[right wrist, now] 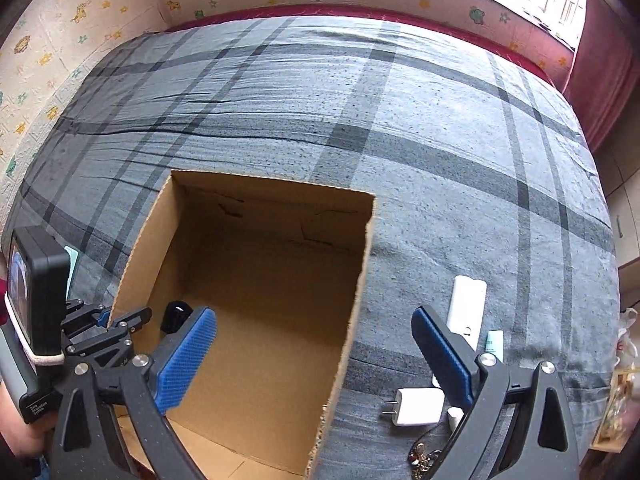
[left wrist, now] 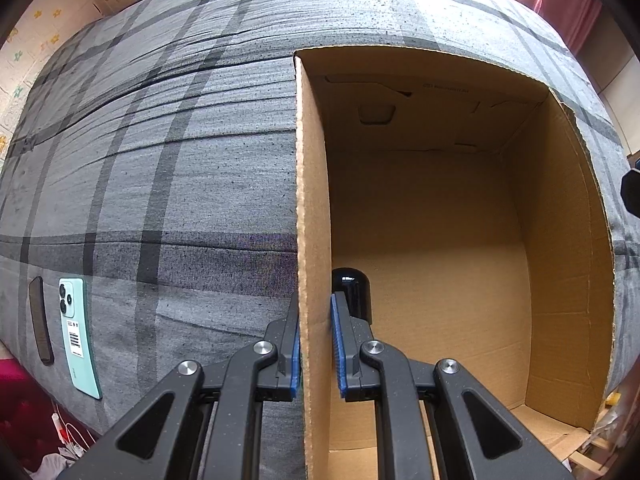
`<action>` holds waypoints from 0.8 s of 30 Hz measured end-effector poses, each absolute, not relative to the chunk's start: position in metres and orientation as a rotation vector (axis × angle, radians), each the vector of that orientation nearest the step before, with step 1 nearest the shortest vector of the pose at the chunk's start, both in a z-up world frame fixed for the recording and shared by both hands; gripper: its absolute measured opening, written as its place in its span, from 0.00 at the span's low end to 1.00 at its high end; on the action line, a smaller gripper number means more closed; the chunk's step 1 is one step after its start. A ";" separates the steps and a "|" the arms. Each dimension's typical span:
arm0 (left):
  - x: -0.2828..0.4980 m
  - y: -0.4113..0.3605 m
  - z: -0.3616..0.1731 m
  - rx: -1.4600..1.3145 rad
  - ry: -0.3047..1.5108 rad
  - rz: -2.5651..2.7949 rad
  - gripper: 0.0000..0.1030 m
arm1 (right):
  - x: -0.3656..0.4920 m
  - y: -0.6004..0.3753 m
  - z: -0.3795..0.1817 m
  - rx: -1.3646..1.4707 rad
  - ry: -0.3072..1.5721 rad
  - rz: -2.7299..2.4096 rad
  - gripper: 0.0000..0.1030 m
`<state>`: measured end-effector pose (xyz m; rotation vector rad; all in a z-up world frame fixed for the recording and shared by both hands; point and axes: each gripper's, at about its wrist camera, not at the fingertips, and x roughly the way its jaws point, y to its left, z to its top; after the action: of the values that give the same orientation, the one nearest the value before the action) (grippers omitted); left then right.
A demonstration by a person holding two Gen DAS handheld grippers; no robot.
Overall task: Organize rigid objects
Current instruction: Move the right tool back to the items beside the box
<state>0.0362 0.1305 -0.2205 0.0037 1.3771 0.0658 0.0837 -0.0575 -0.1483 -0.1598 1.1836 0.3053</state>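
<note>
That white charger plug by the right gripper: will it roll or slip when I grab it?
The white charger plug looks blocky and flat-sided, so it probably won't roll. Its shell seems smooth, so it may slip a little. It lies on the soft grey bedspread, which may give under pressure. The open right gripper looks wide enough to span it.

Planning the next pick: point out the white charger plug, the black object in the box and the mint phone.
white charger plug (right wrist: 418,406): right wrist view, its body.
black object (left wrist: 354,290): left wrist view, its side.
mint phone (left wrist: 78,338): left wrist view, its back.
</note>
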 end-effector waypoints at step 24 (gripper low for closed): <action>0.037 0.128 -0.220 0.003 1.375 0.102 0.13 | 0.102 -0.206 -0.174 -0.096 1.234 0.029 0.97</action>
<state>0.0368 0.1279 -0.2202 0.0030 1.3748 0.1024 0.1022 -0.2064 -0.1743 -0.0964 1.2340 0.0295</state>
